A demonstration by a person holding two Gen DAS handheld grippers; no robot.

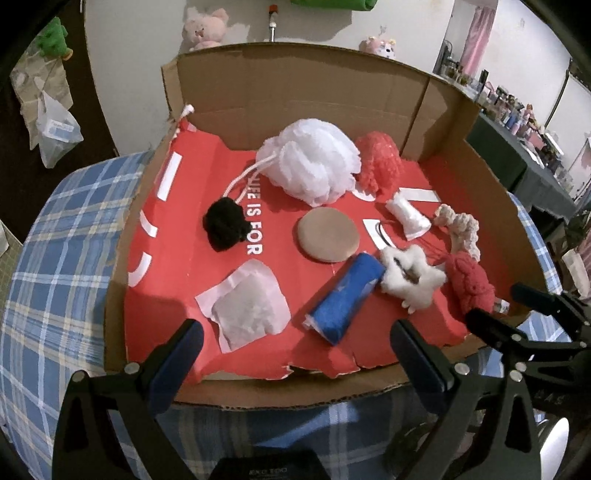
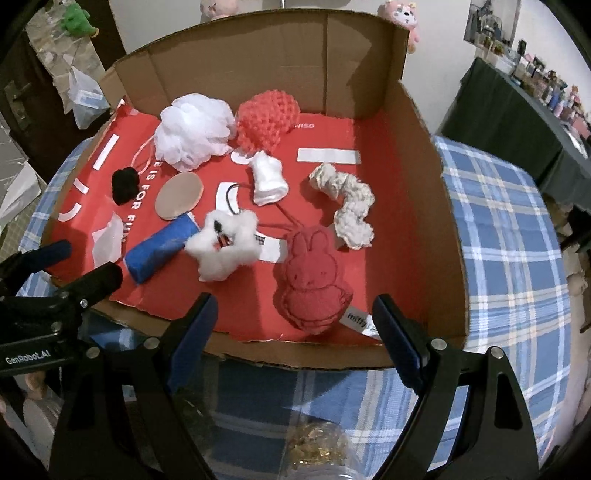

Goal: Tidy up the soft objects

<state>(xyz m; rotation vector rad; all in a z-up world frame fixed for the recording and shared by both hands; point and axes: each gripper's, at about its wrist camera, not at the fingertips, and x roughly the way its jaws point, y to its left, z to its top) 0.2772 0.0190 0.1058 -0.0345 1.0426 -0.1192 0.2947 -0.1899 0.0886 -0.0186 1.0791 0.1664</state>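
Observation:
A cardboard box [image 1: 295,85] lined with red paper holds several soft objects: a white mesh pouf [image 1: 314,158], a coral crochet piece [image 1: 380,162], a black pompom [image 1: 225,229], a tan round pad [image 1: 328,234], a blue roll [image 1: 347,295], a white fluffy star [image 1: 410,282], a red bunny plush [image 2: 314,280], a cream knitted rope [image 2: 351,206], a small white pouch [image 2: 267,179] and a white tissue [image 1: 247,306]. My left gripper [image 1: 295,343] is open and empty at the box's front edge. My right gripper [image 2: 295,317] is open and empty, just in front of the bunny plush.
The box sits on a blue plaid tablecloth [image 2: 509,229]. Plush toys [image 1: 207,29] stand behind the box by the wall. A dark table with small items [image 1: 524,122] is at the right. Plastic bags [image 1: 55,129] hang at the left.

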